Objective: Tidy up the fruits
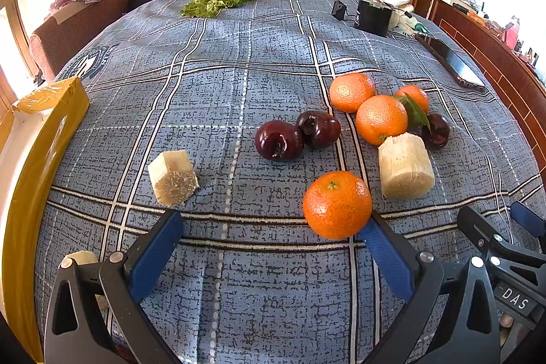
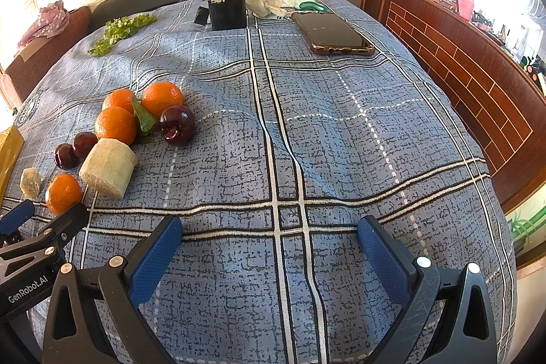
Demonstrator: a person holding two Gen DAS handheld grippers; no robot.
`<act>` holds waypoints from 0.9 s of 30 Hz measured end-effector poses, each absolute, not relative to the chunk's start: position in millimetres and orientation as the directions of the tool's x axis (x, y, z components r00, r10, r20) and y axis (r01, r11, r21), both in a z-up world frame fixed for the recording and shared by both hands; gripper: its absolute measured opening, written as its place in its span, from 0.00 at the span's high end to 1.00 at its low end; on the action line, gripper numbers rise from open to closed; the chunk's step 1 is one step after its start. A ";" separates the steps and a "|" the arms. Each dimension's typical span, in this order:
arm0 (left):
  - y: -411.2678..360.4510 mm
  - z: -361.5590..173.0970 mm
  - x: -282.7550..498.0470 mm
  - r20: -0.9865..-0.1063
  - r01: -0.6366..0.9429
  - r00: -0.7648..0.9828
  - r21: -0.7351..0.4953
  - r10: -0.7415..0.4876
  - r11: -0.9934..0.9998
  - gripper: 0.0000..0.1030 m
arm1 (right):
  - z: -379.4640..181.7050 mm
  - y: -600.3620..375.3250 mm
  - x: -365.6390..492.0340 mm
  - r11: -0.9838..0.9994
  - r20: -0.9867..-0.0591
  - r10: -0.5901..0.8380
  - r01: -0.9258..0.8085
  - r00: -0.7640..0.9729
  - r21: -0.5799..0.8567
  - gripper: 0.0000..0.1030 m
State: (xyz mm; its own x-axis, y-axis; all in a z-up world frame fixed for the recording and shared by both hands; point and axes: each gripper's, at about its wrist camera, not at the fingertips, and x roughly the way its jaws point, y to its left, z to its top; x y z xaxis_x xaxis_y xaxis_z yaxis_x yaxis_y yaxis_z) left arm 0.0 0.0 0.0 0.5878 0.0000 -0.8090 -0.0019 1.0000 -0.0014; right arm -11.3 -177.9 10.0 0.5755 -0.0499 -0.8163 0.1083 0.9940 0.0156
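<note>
Left wrist: round dimpled orange (image 1: 337,204), fibrous sugarcane cylinder (image 1: 405,166)

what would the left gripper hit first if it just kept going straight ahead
Probably nothing close: the open left gripper has bare blue cloth ahead. The nearest orange sits just off its right finger, and the two dark plums lie farther on, slightly right; depth is unclear.
</note>
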 end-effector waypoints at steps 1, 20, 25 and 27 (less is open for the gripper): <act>0.0 0.0 0.0 -0.809 -0.002 0.588 -0.002 0.000 1.000 0.00 | 10.1 -180.4 -11.2 0.994 -0.816 -0.050 0.109 0.576 0.016 0.00; 0.0 0.0 0.1 -0.809 0.000 0.587 -0.001 -0.001 1.000 0.00 | 9.7 -177.2 -11.0 0.993 -0.816 -0.053 0.114 0.575 0.016 0.00; -0.2 -0.6 -0.5 -0.815 0.008 0.580 -0.001 -0.006 1.000 0.00 | 9.6 -177.3 -10.9 0.993 -0.816 -0.053 0.114 0.575 0.016 0.00; -1.9 0.0 0.6 -0.821 0.013 0.571 0.000 -0.008 1.000 0.00 | 9.6 -177.3 -11.0 0.993 -0.816 -0.053 0.114 0.575 0.016 0.00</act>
